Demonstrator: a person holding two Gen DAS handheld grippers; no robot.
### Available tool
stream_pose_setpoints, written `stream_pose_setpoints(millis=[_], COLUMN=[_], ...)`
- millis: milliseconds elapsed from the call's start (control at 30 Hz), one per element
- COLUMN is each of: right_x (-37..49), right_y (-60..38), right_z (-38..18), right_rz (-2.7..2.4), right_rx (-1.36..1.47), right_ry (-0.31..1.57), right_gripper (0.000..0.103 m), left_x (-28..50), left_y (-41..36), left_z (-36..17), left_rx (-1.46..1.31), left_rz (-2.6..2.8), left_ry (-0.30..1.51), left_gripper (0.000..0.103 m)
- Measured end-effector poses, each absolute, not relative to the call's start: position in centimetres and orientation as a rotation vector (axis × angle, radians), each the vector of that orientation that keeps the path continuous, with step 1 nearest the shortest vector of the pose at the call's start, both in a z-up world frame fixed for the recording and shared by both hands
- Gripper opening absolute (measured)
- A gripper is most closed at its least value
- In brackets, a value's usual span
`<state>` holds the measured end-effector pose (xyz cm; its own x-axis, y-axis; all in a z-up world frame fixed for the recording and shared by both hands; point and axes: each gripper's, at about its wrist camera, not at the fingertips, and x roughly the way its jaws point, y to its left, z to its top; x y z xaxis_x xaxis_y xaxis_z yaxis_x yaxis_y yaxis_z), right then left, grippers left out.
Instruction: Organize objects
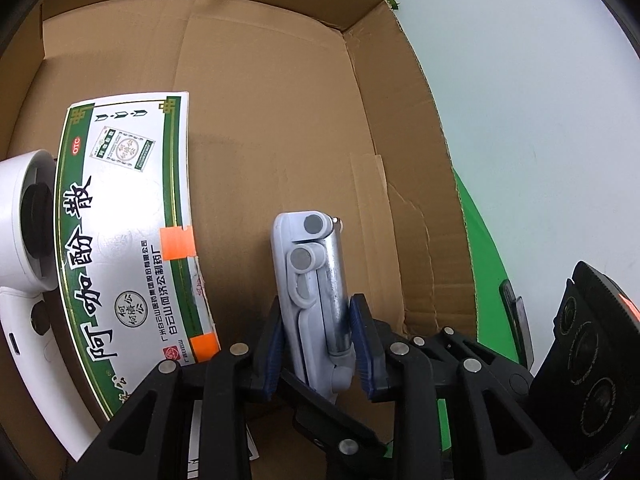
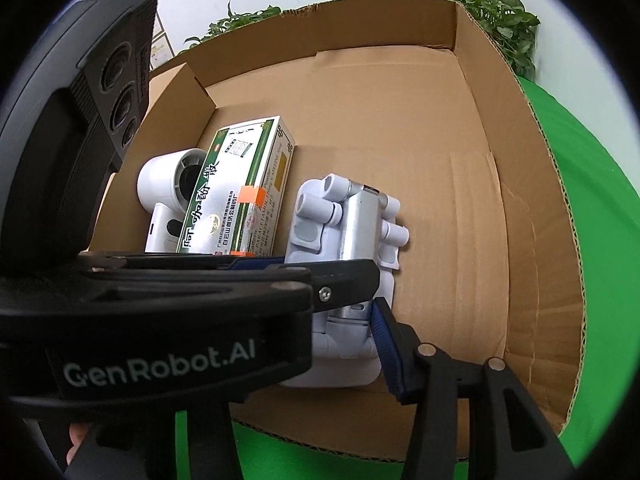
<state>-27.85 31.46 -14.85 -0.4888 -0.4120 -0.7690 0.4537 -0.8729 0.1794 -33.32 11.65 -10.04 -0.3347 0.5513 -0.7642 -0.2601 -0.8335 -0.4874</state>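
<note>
Left wrist view. The left hand-held gripper (image 1: 320, 344) is clamped on a folded white plastic stand with a silver metal tube (image 1: 316, 284), its blue pads pressing the stand's two flanks near the hinged base. The stand is held inside an open brown corrugated cardboard box (image 1: 280, 120), low over the floor of the box. Just to its left lies a green-and-white printed medicine carton with orange tape tabs (image 1: 132, 216), and beyond that a white plastic handheld fan (image 1: 24, 248). The stand looks rigid and light; its smooth plastic and metal may slip, and the folded legs could swing, so the firm flanks near the hinge appear the soundest hold.

Right wrist view. The right hand-held gripper (image 2: 344, 316) reaches in beside the left one; one blue pad (image 2: 384, 340) lies against the stand's lower right edge, the opposite finger is hidden, so a grip cannot be told. The box rests on a bright green cloth-covered bench (image 2: 580, 200). Leafy green plants (image 2: 500, 16) and a pale wall stand behind.
</note>
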Motion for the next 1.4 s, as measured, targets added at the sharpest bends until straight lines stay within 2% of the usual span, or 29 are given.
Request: stream_pose_setpoints(millis=[133,300,367,433,500,533,633,667,700,833,900,933,1100,1400], right_x=[-27.9,-27.7,-27.6,-27.3,-26.9,-26.5,-25.5,-24.9,-24.6,-22.5,-21.5,-21.1,-18.8,-15.8], right_y=[31.7,32.0,32.2,32.3,32.5,32.6,32.6,32.6,32.5,31.9,31.4,31.1,30.3,31.1], right_z=[-15.2,-15.3,-15.2,-15.0,-14.6,-14.4,-13.6,-13.3,-13.0,-11.8,-11.4,-11.2,-11.1,-11.1], right_rz=[-2.346,-2.339,-2.333,-2.342,-2.370,-2.375,-2.394,-2.418,-2.434,-2.467,-2.484,-2.495,-2.561,-2.679], right_rx=[1.213,1.207,1.205,1.185,1.159,1.143,1.097,1.072,1.055,0.981,0.946,0.930,0.872,0.764], right_ry=[0.045,0.045,0.046,0.043,0.060,0.064,0.083,0.099,0.106,0.133,0.143,0.135,0.114,0.056], right_gripper=[0.056,0.059,0.059,0.066,0.081,0.082,0.091,0.100,0.103,0.103,0.103,0.103,0.103,0.103], left_x=[-33.2,-33.0,-32.8,-32.3,-31.6,-31.2,-28.9,-28.2,-27.3,-23.4,-21.2,-20.0,-13.2,-10.4], left_y=[12.1,12.3,12.2,12.1,12.0,11.9,10.3,10.0,9.7,7.9,6.3,5.3,0.4,-1.9], left_z=[-9.9,-9.5,-9.1,-8.5,-7.7,-7.2,-5.3,-4.6,-3.9,-1.0,-0.2,0.0,0.6,-1.2], left_rx=[-1.425,-1.446,-1.432,-1.407,-1.361,-1.334,-1.210,-1.168,-1.116,-0.905,-0.857,-0.821,-0.729,-0.640], left_rz=[2.224,2.261,2.285,2.318,2.361,2.383,2.487,2.521,2.562,2.732,2.805,2.840,2.914,2.985], left_ry=[-0.331,-0.293,-0.291,-0.273,-0.253,-0.244,-0.206,-0.192,-0.171,-0.030,-0.001,0.005,0.025,-0.015], left_gripper=[0.033,0.047,0.047,0.047,0.049,0.050,0.059,0.064,0.070,0.084,0.100,0.103,0.102,0.103])
